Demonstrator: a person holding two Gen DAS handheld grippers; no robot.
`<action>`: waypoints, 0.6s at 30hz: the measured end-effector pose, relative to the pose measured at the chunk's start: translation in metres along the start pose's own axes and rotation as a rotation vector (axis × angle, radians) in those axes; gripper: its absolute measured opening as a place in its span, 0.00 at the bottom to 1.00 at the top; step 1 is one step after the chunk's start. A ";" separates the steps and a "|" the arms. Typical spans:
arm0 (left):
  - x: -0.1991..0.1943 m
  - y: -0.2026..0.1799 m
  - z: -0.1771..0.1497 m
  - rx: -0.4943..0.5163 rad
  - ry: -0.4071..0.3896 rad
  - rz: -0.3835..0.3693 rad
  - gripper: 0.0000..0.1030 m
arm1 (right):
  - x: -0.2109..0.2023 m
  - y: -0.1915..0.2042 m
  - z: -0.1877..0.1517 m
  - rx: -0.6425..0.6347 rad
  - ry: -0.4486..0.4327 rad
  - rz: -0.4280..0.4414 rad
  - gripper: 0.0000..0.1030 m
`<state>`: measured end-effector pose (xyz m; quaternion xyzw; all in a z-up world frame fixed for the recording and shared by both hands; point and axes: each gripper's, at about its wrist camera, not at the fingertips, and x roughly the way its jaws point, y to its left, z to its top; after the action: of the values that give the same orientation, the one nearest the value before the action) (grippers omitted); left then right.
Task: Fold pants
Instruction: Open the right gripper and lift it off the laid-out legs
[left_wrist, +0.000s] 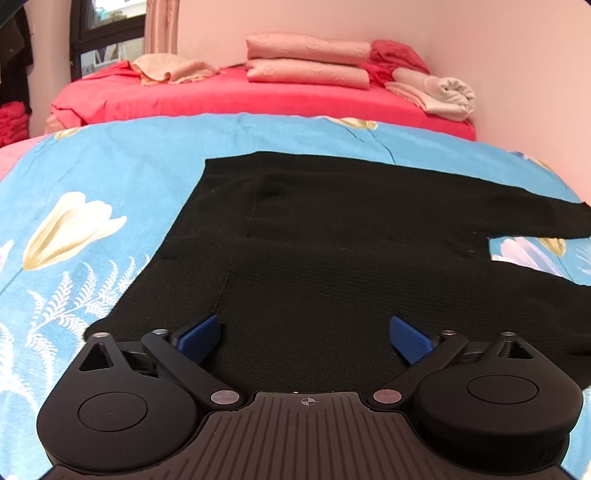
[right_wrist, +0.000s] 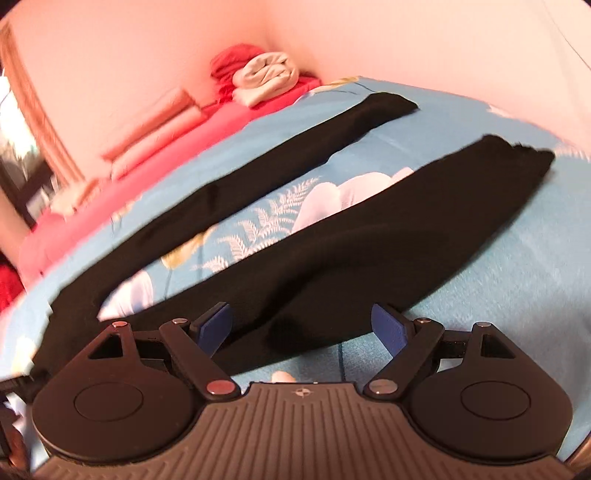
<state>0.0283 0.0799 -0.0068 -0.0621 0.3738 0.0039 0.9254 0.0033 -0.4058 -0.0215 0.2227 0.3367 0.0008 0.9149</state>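
The left wrist view shows the waist end of the black pants (left_wrist: 332, 258) spread flat across the centre of the frame on the blue floral bedsheet (left_wrist: 92, 177); the legs run off the right edge. The right wrist view, blurred, shows what the other does not: both legs in full, parted, with sheet visible between them, running from lower left to upper right, cuffs at the upper right.

Beyond the sheet, at the top of the left view, a red bed cover (left_wrist: 221, 92) carries folded pink bedding (left_wrist: 306, 61) and a rolled beige cloth (left_wrist: 443, 94), all against a pink wall (left_wrist: 480, 44). Nothing lies on the pants.

Left gripper (left_wrist: 304, 338): jaws spread wide above the fabric at lower centre, grasping nothing. Right gripper (right_wrist: 301, 326): jaws likewise spread, over the nearer leg's edge, empty.
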 end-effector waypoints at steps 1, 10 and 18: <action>-0.008 0.000 0.002 -0.007 -0.001 -0.010 1.00 | 0.000 -0.001 0.001 0.008 -0.003 0.000 0.83; -0.078 0.015 -0.012 -0.163 0.065 -0.109 1.00 | -0.005 -0.001 -0.004 0.009 -0.021 0.011 0.83; -0.057 0.048 -0.032 -0.405 0.176 -0.234 1.00 | -0.010 -0.011 -0.008 0.055 -0.032 0.028 0.83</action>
<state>-0.0379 0.1263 0.0044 -0.2892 0.4347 -0.0341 0.8522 -0.0104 -0.4140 -0.0251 0.2526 0.3186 0.0008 0.9136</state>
